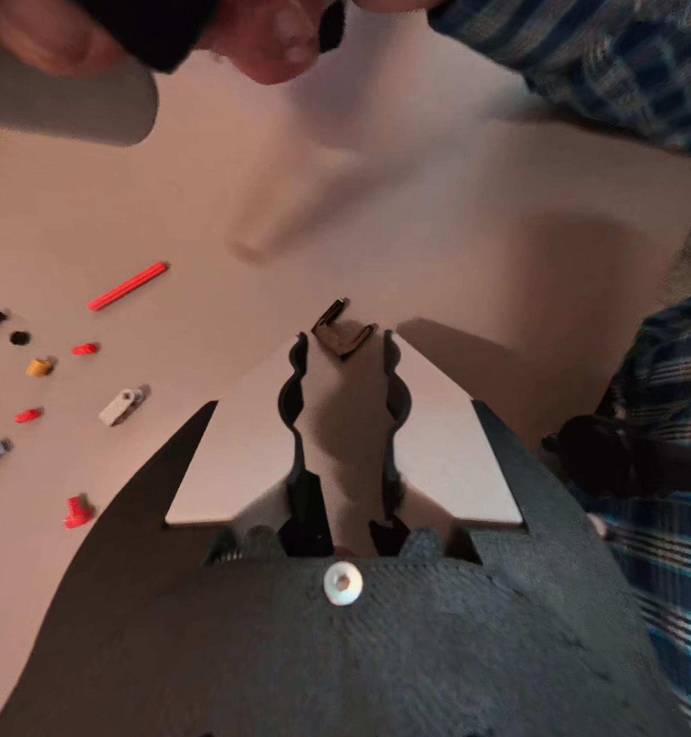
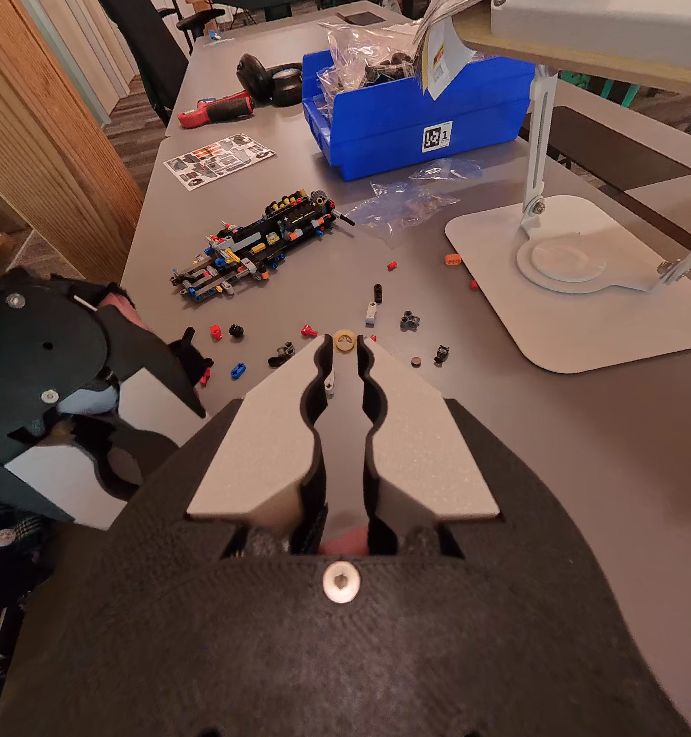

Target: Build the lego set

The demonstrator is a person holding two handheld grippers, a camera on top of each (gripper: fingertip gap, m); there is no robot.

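My right gripper (image 2: 344, 339) is shut on a small tan round piece (image 2: 344, 341) held at its fingertips above the grey table (image 2: 535, 438). My left gripper (image 1: 344, 338) holds a black U-shaped piece (image 1: 335, 339) between its tips. This view is blurred. One of the left gripper's white pads (image 2: 156, 399) shows at the left of the right wrist view, raised and tilted. The partly built black model (image 2: 256, 243) lies farther back on the table. Loose pieces lie between it and my grippers, among them a red axle (image 1: 128, 285) and a grey connector (image 1: 122, 404).
A blue bin (image 2: 407, 119) with bagged parts stands at the back, with plastic bags (image 2: 403, 203) in front of it. A sticker sheet (image 2: 218, 159) and a red-handled tool (image 2: 216, 109) lie at back left. A white stand base (image 2: 575, 287) fills the right. A plaid sleeve (image 1: 615, 60) is close. My right fingertips sit around 15 cm from my left ones. Both grippers' tips are roughly 10 cm from the red axle (image 1: 128, 285). The grey connector (image 1: 122, 404) is about equally far from each gripper, around 10 cm.
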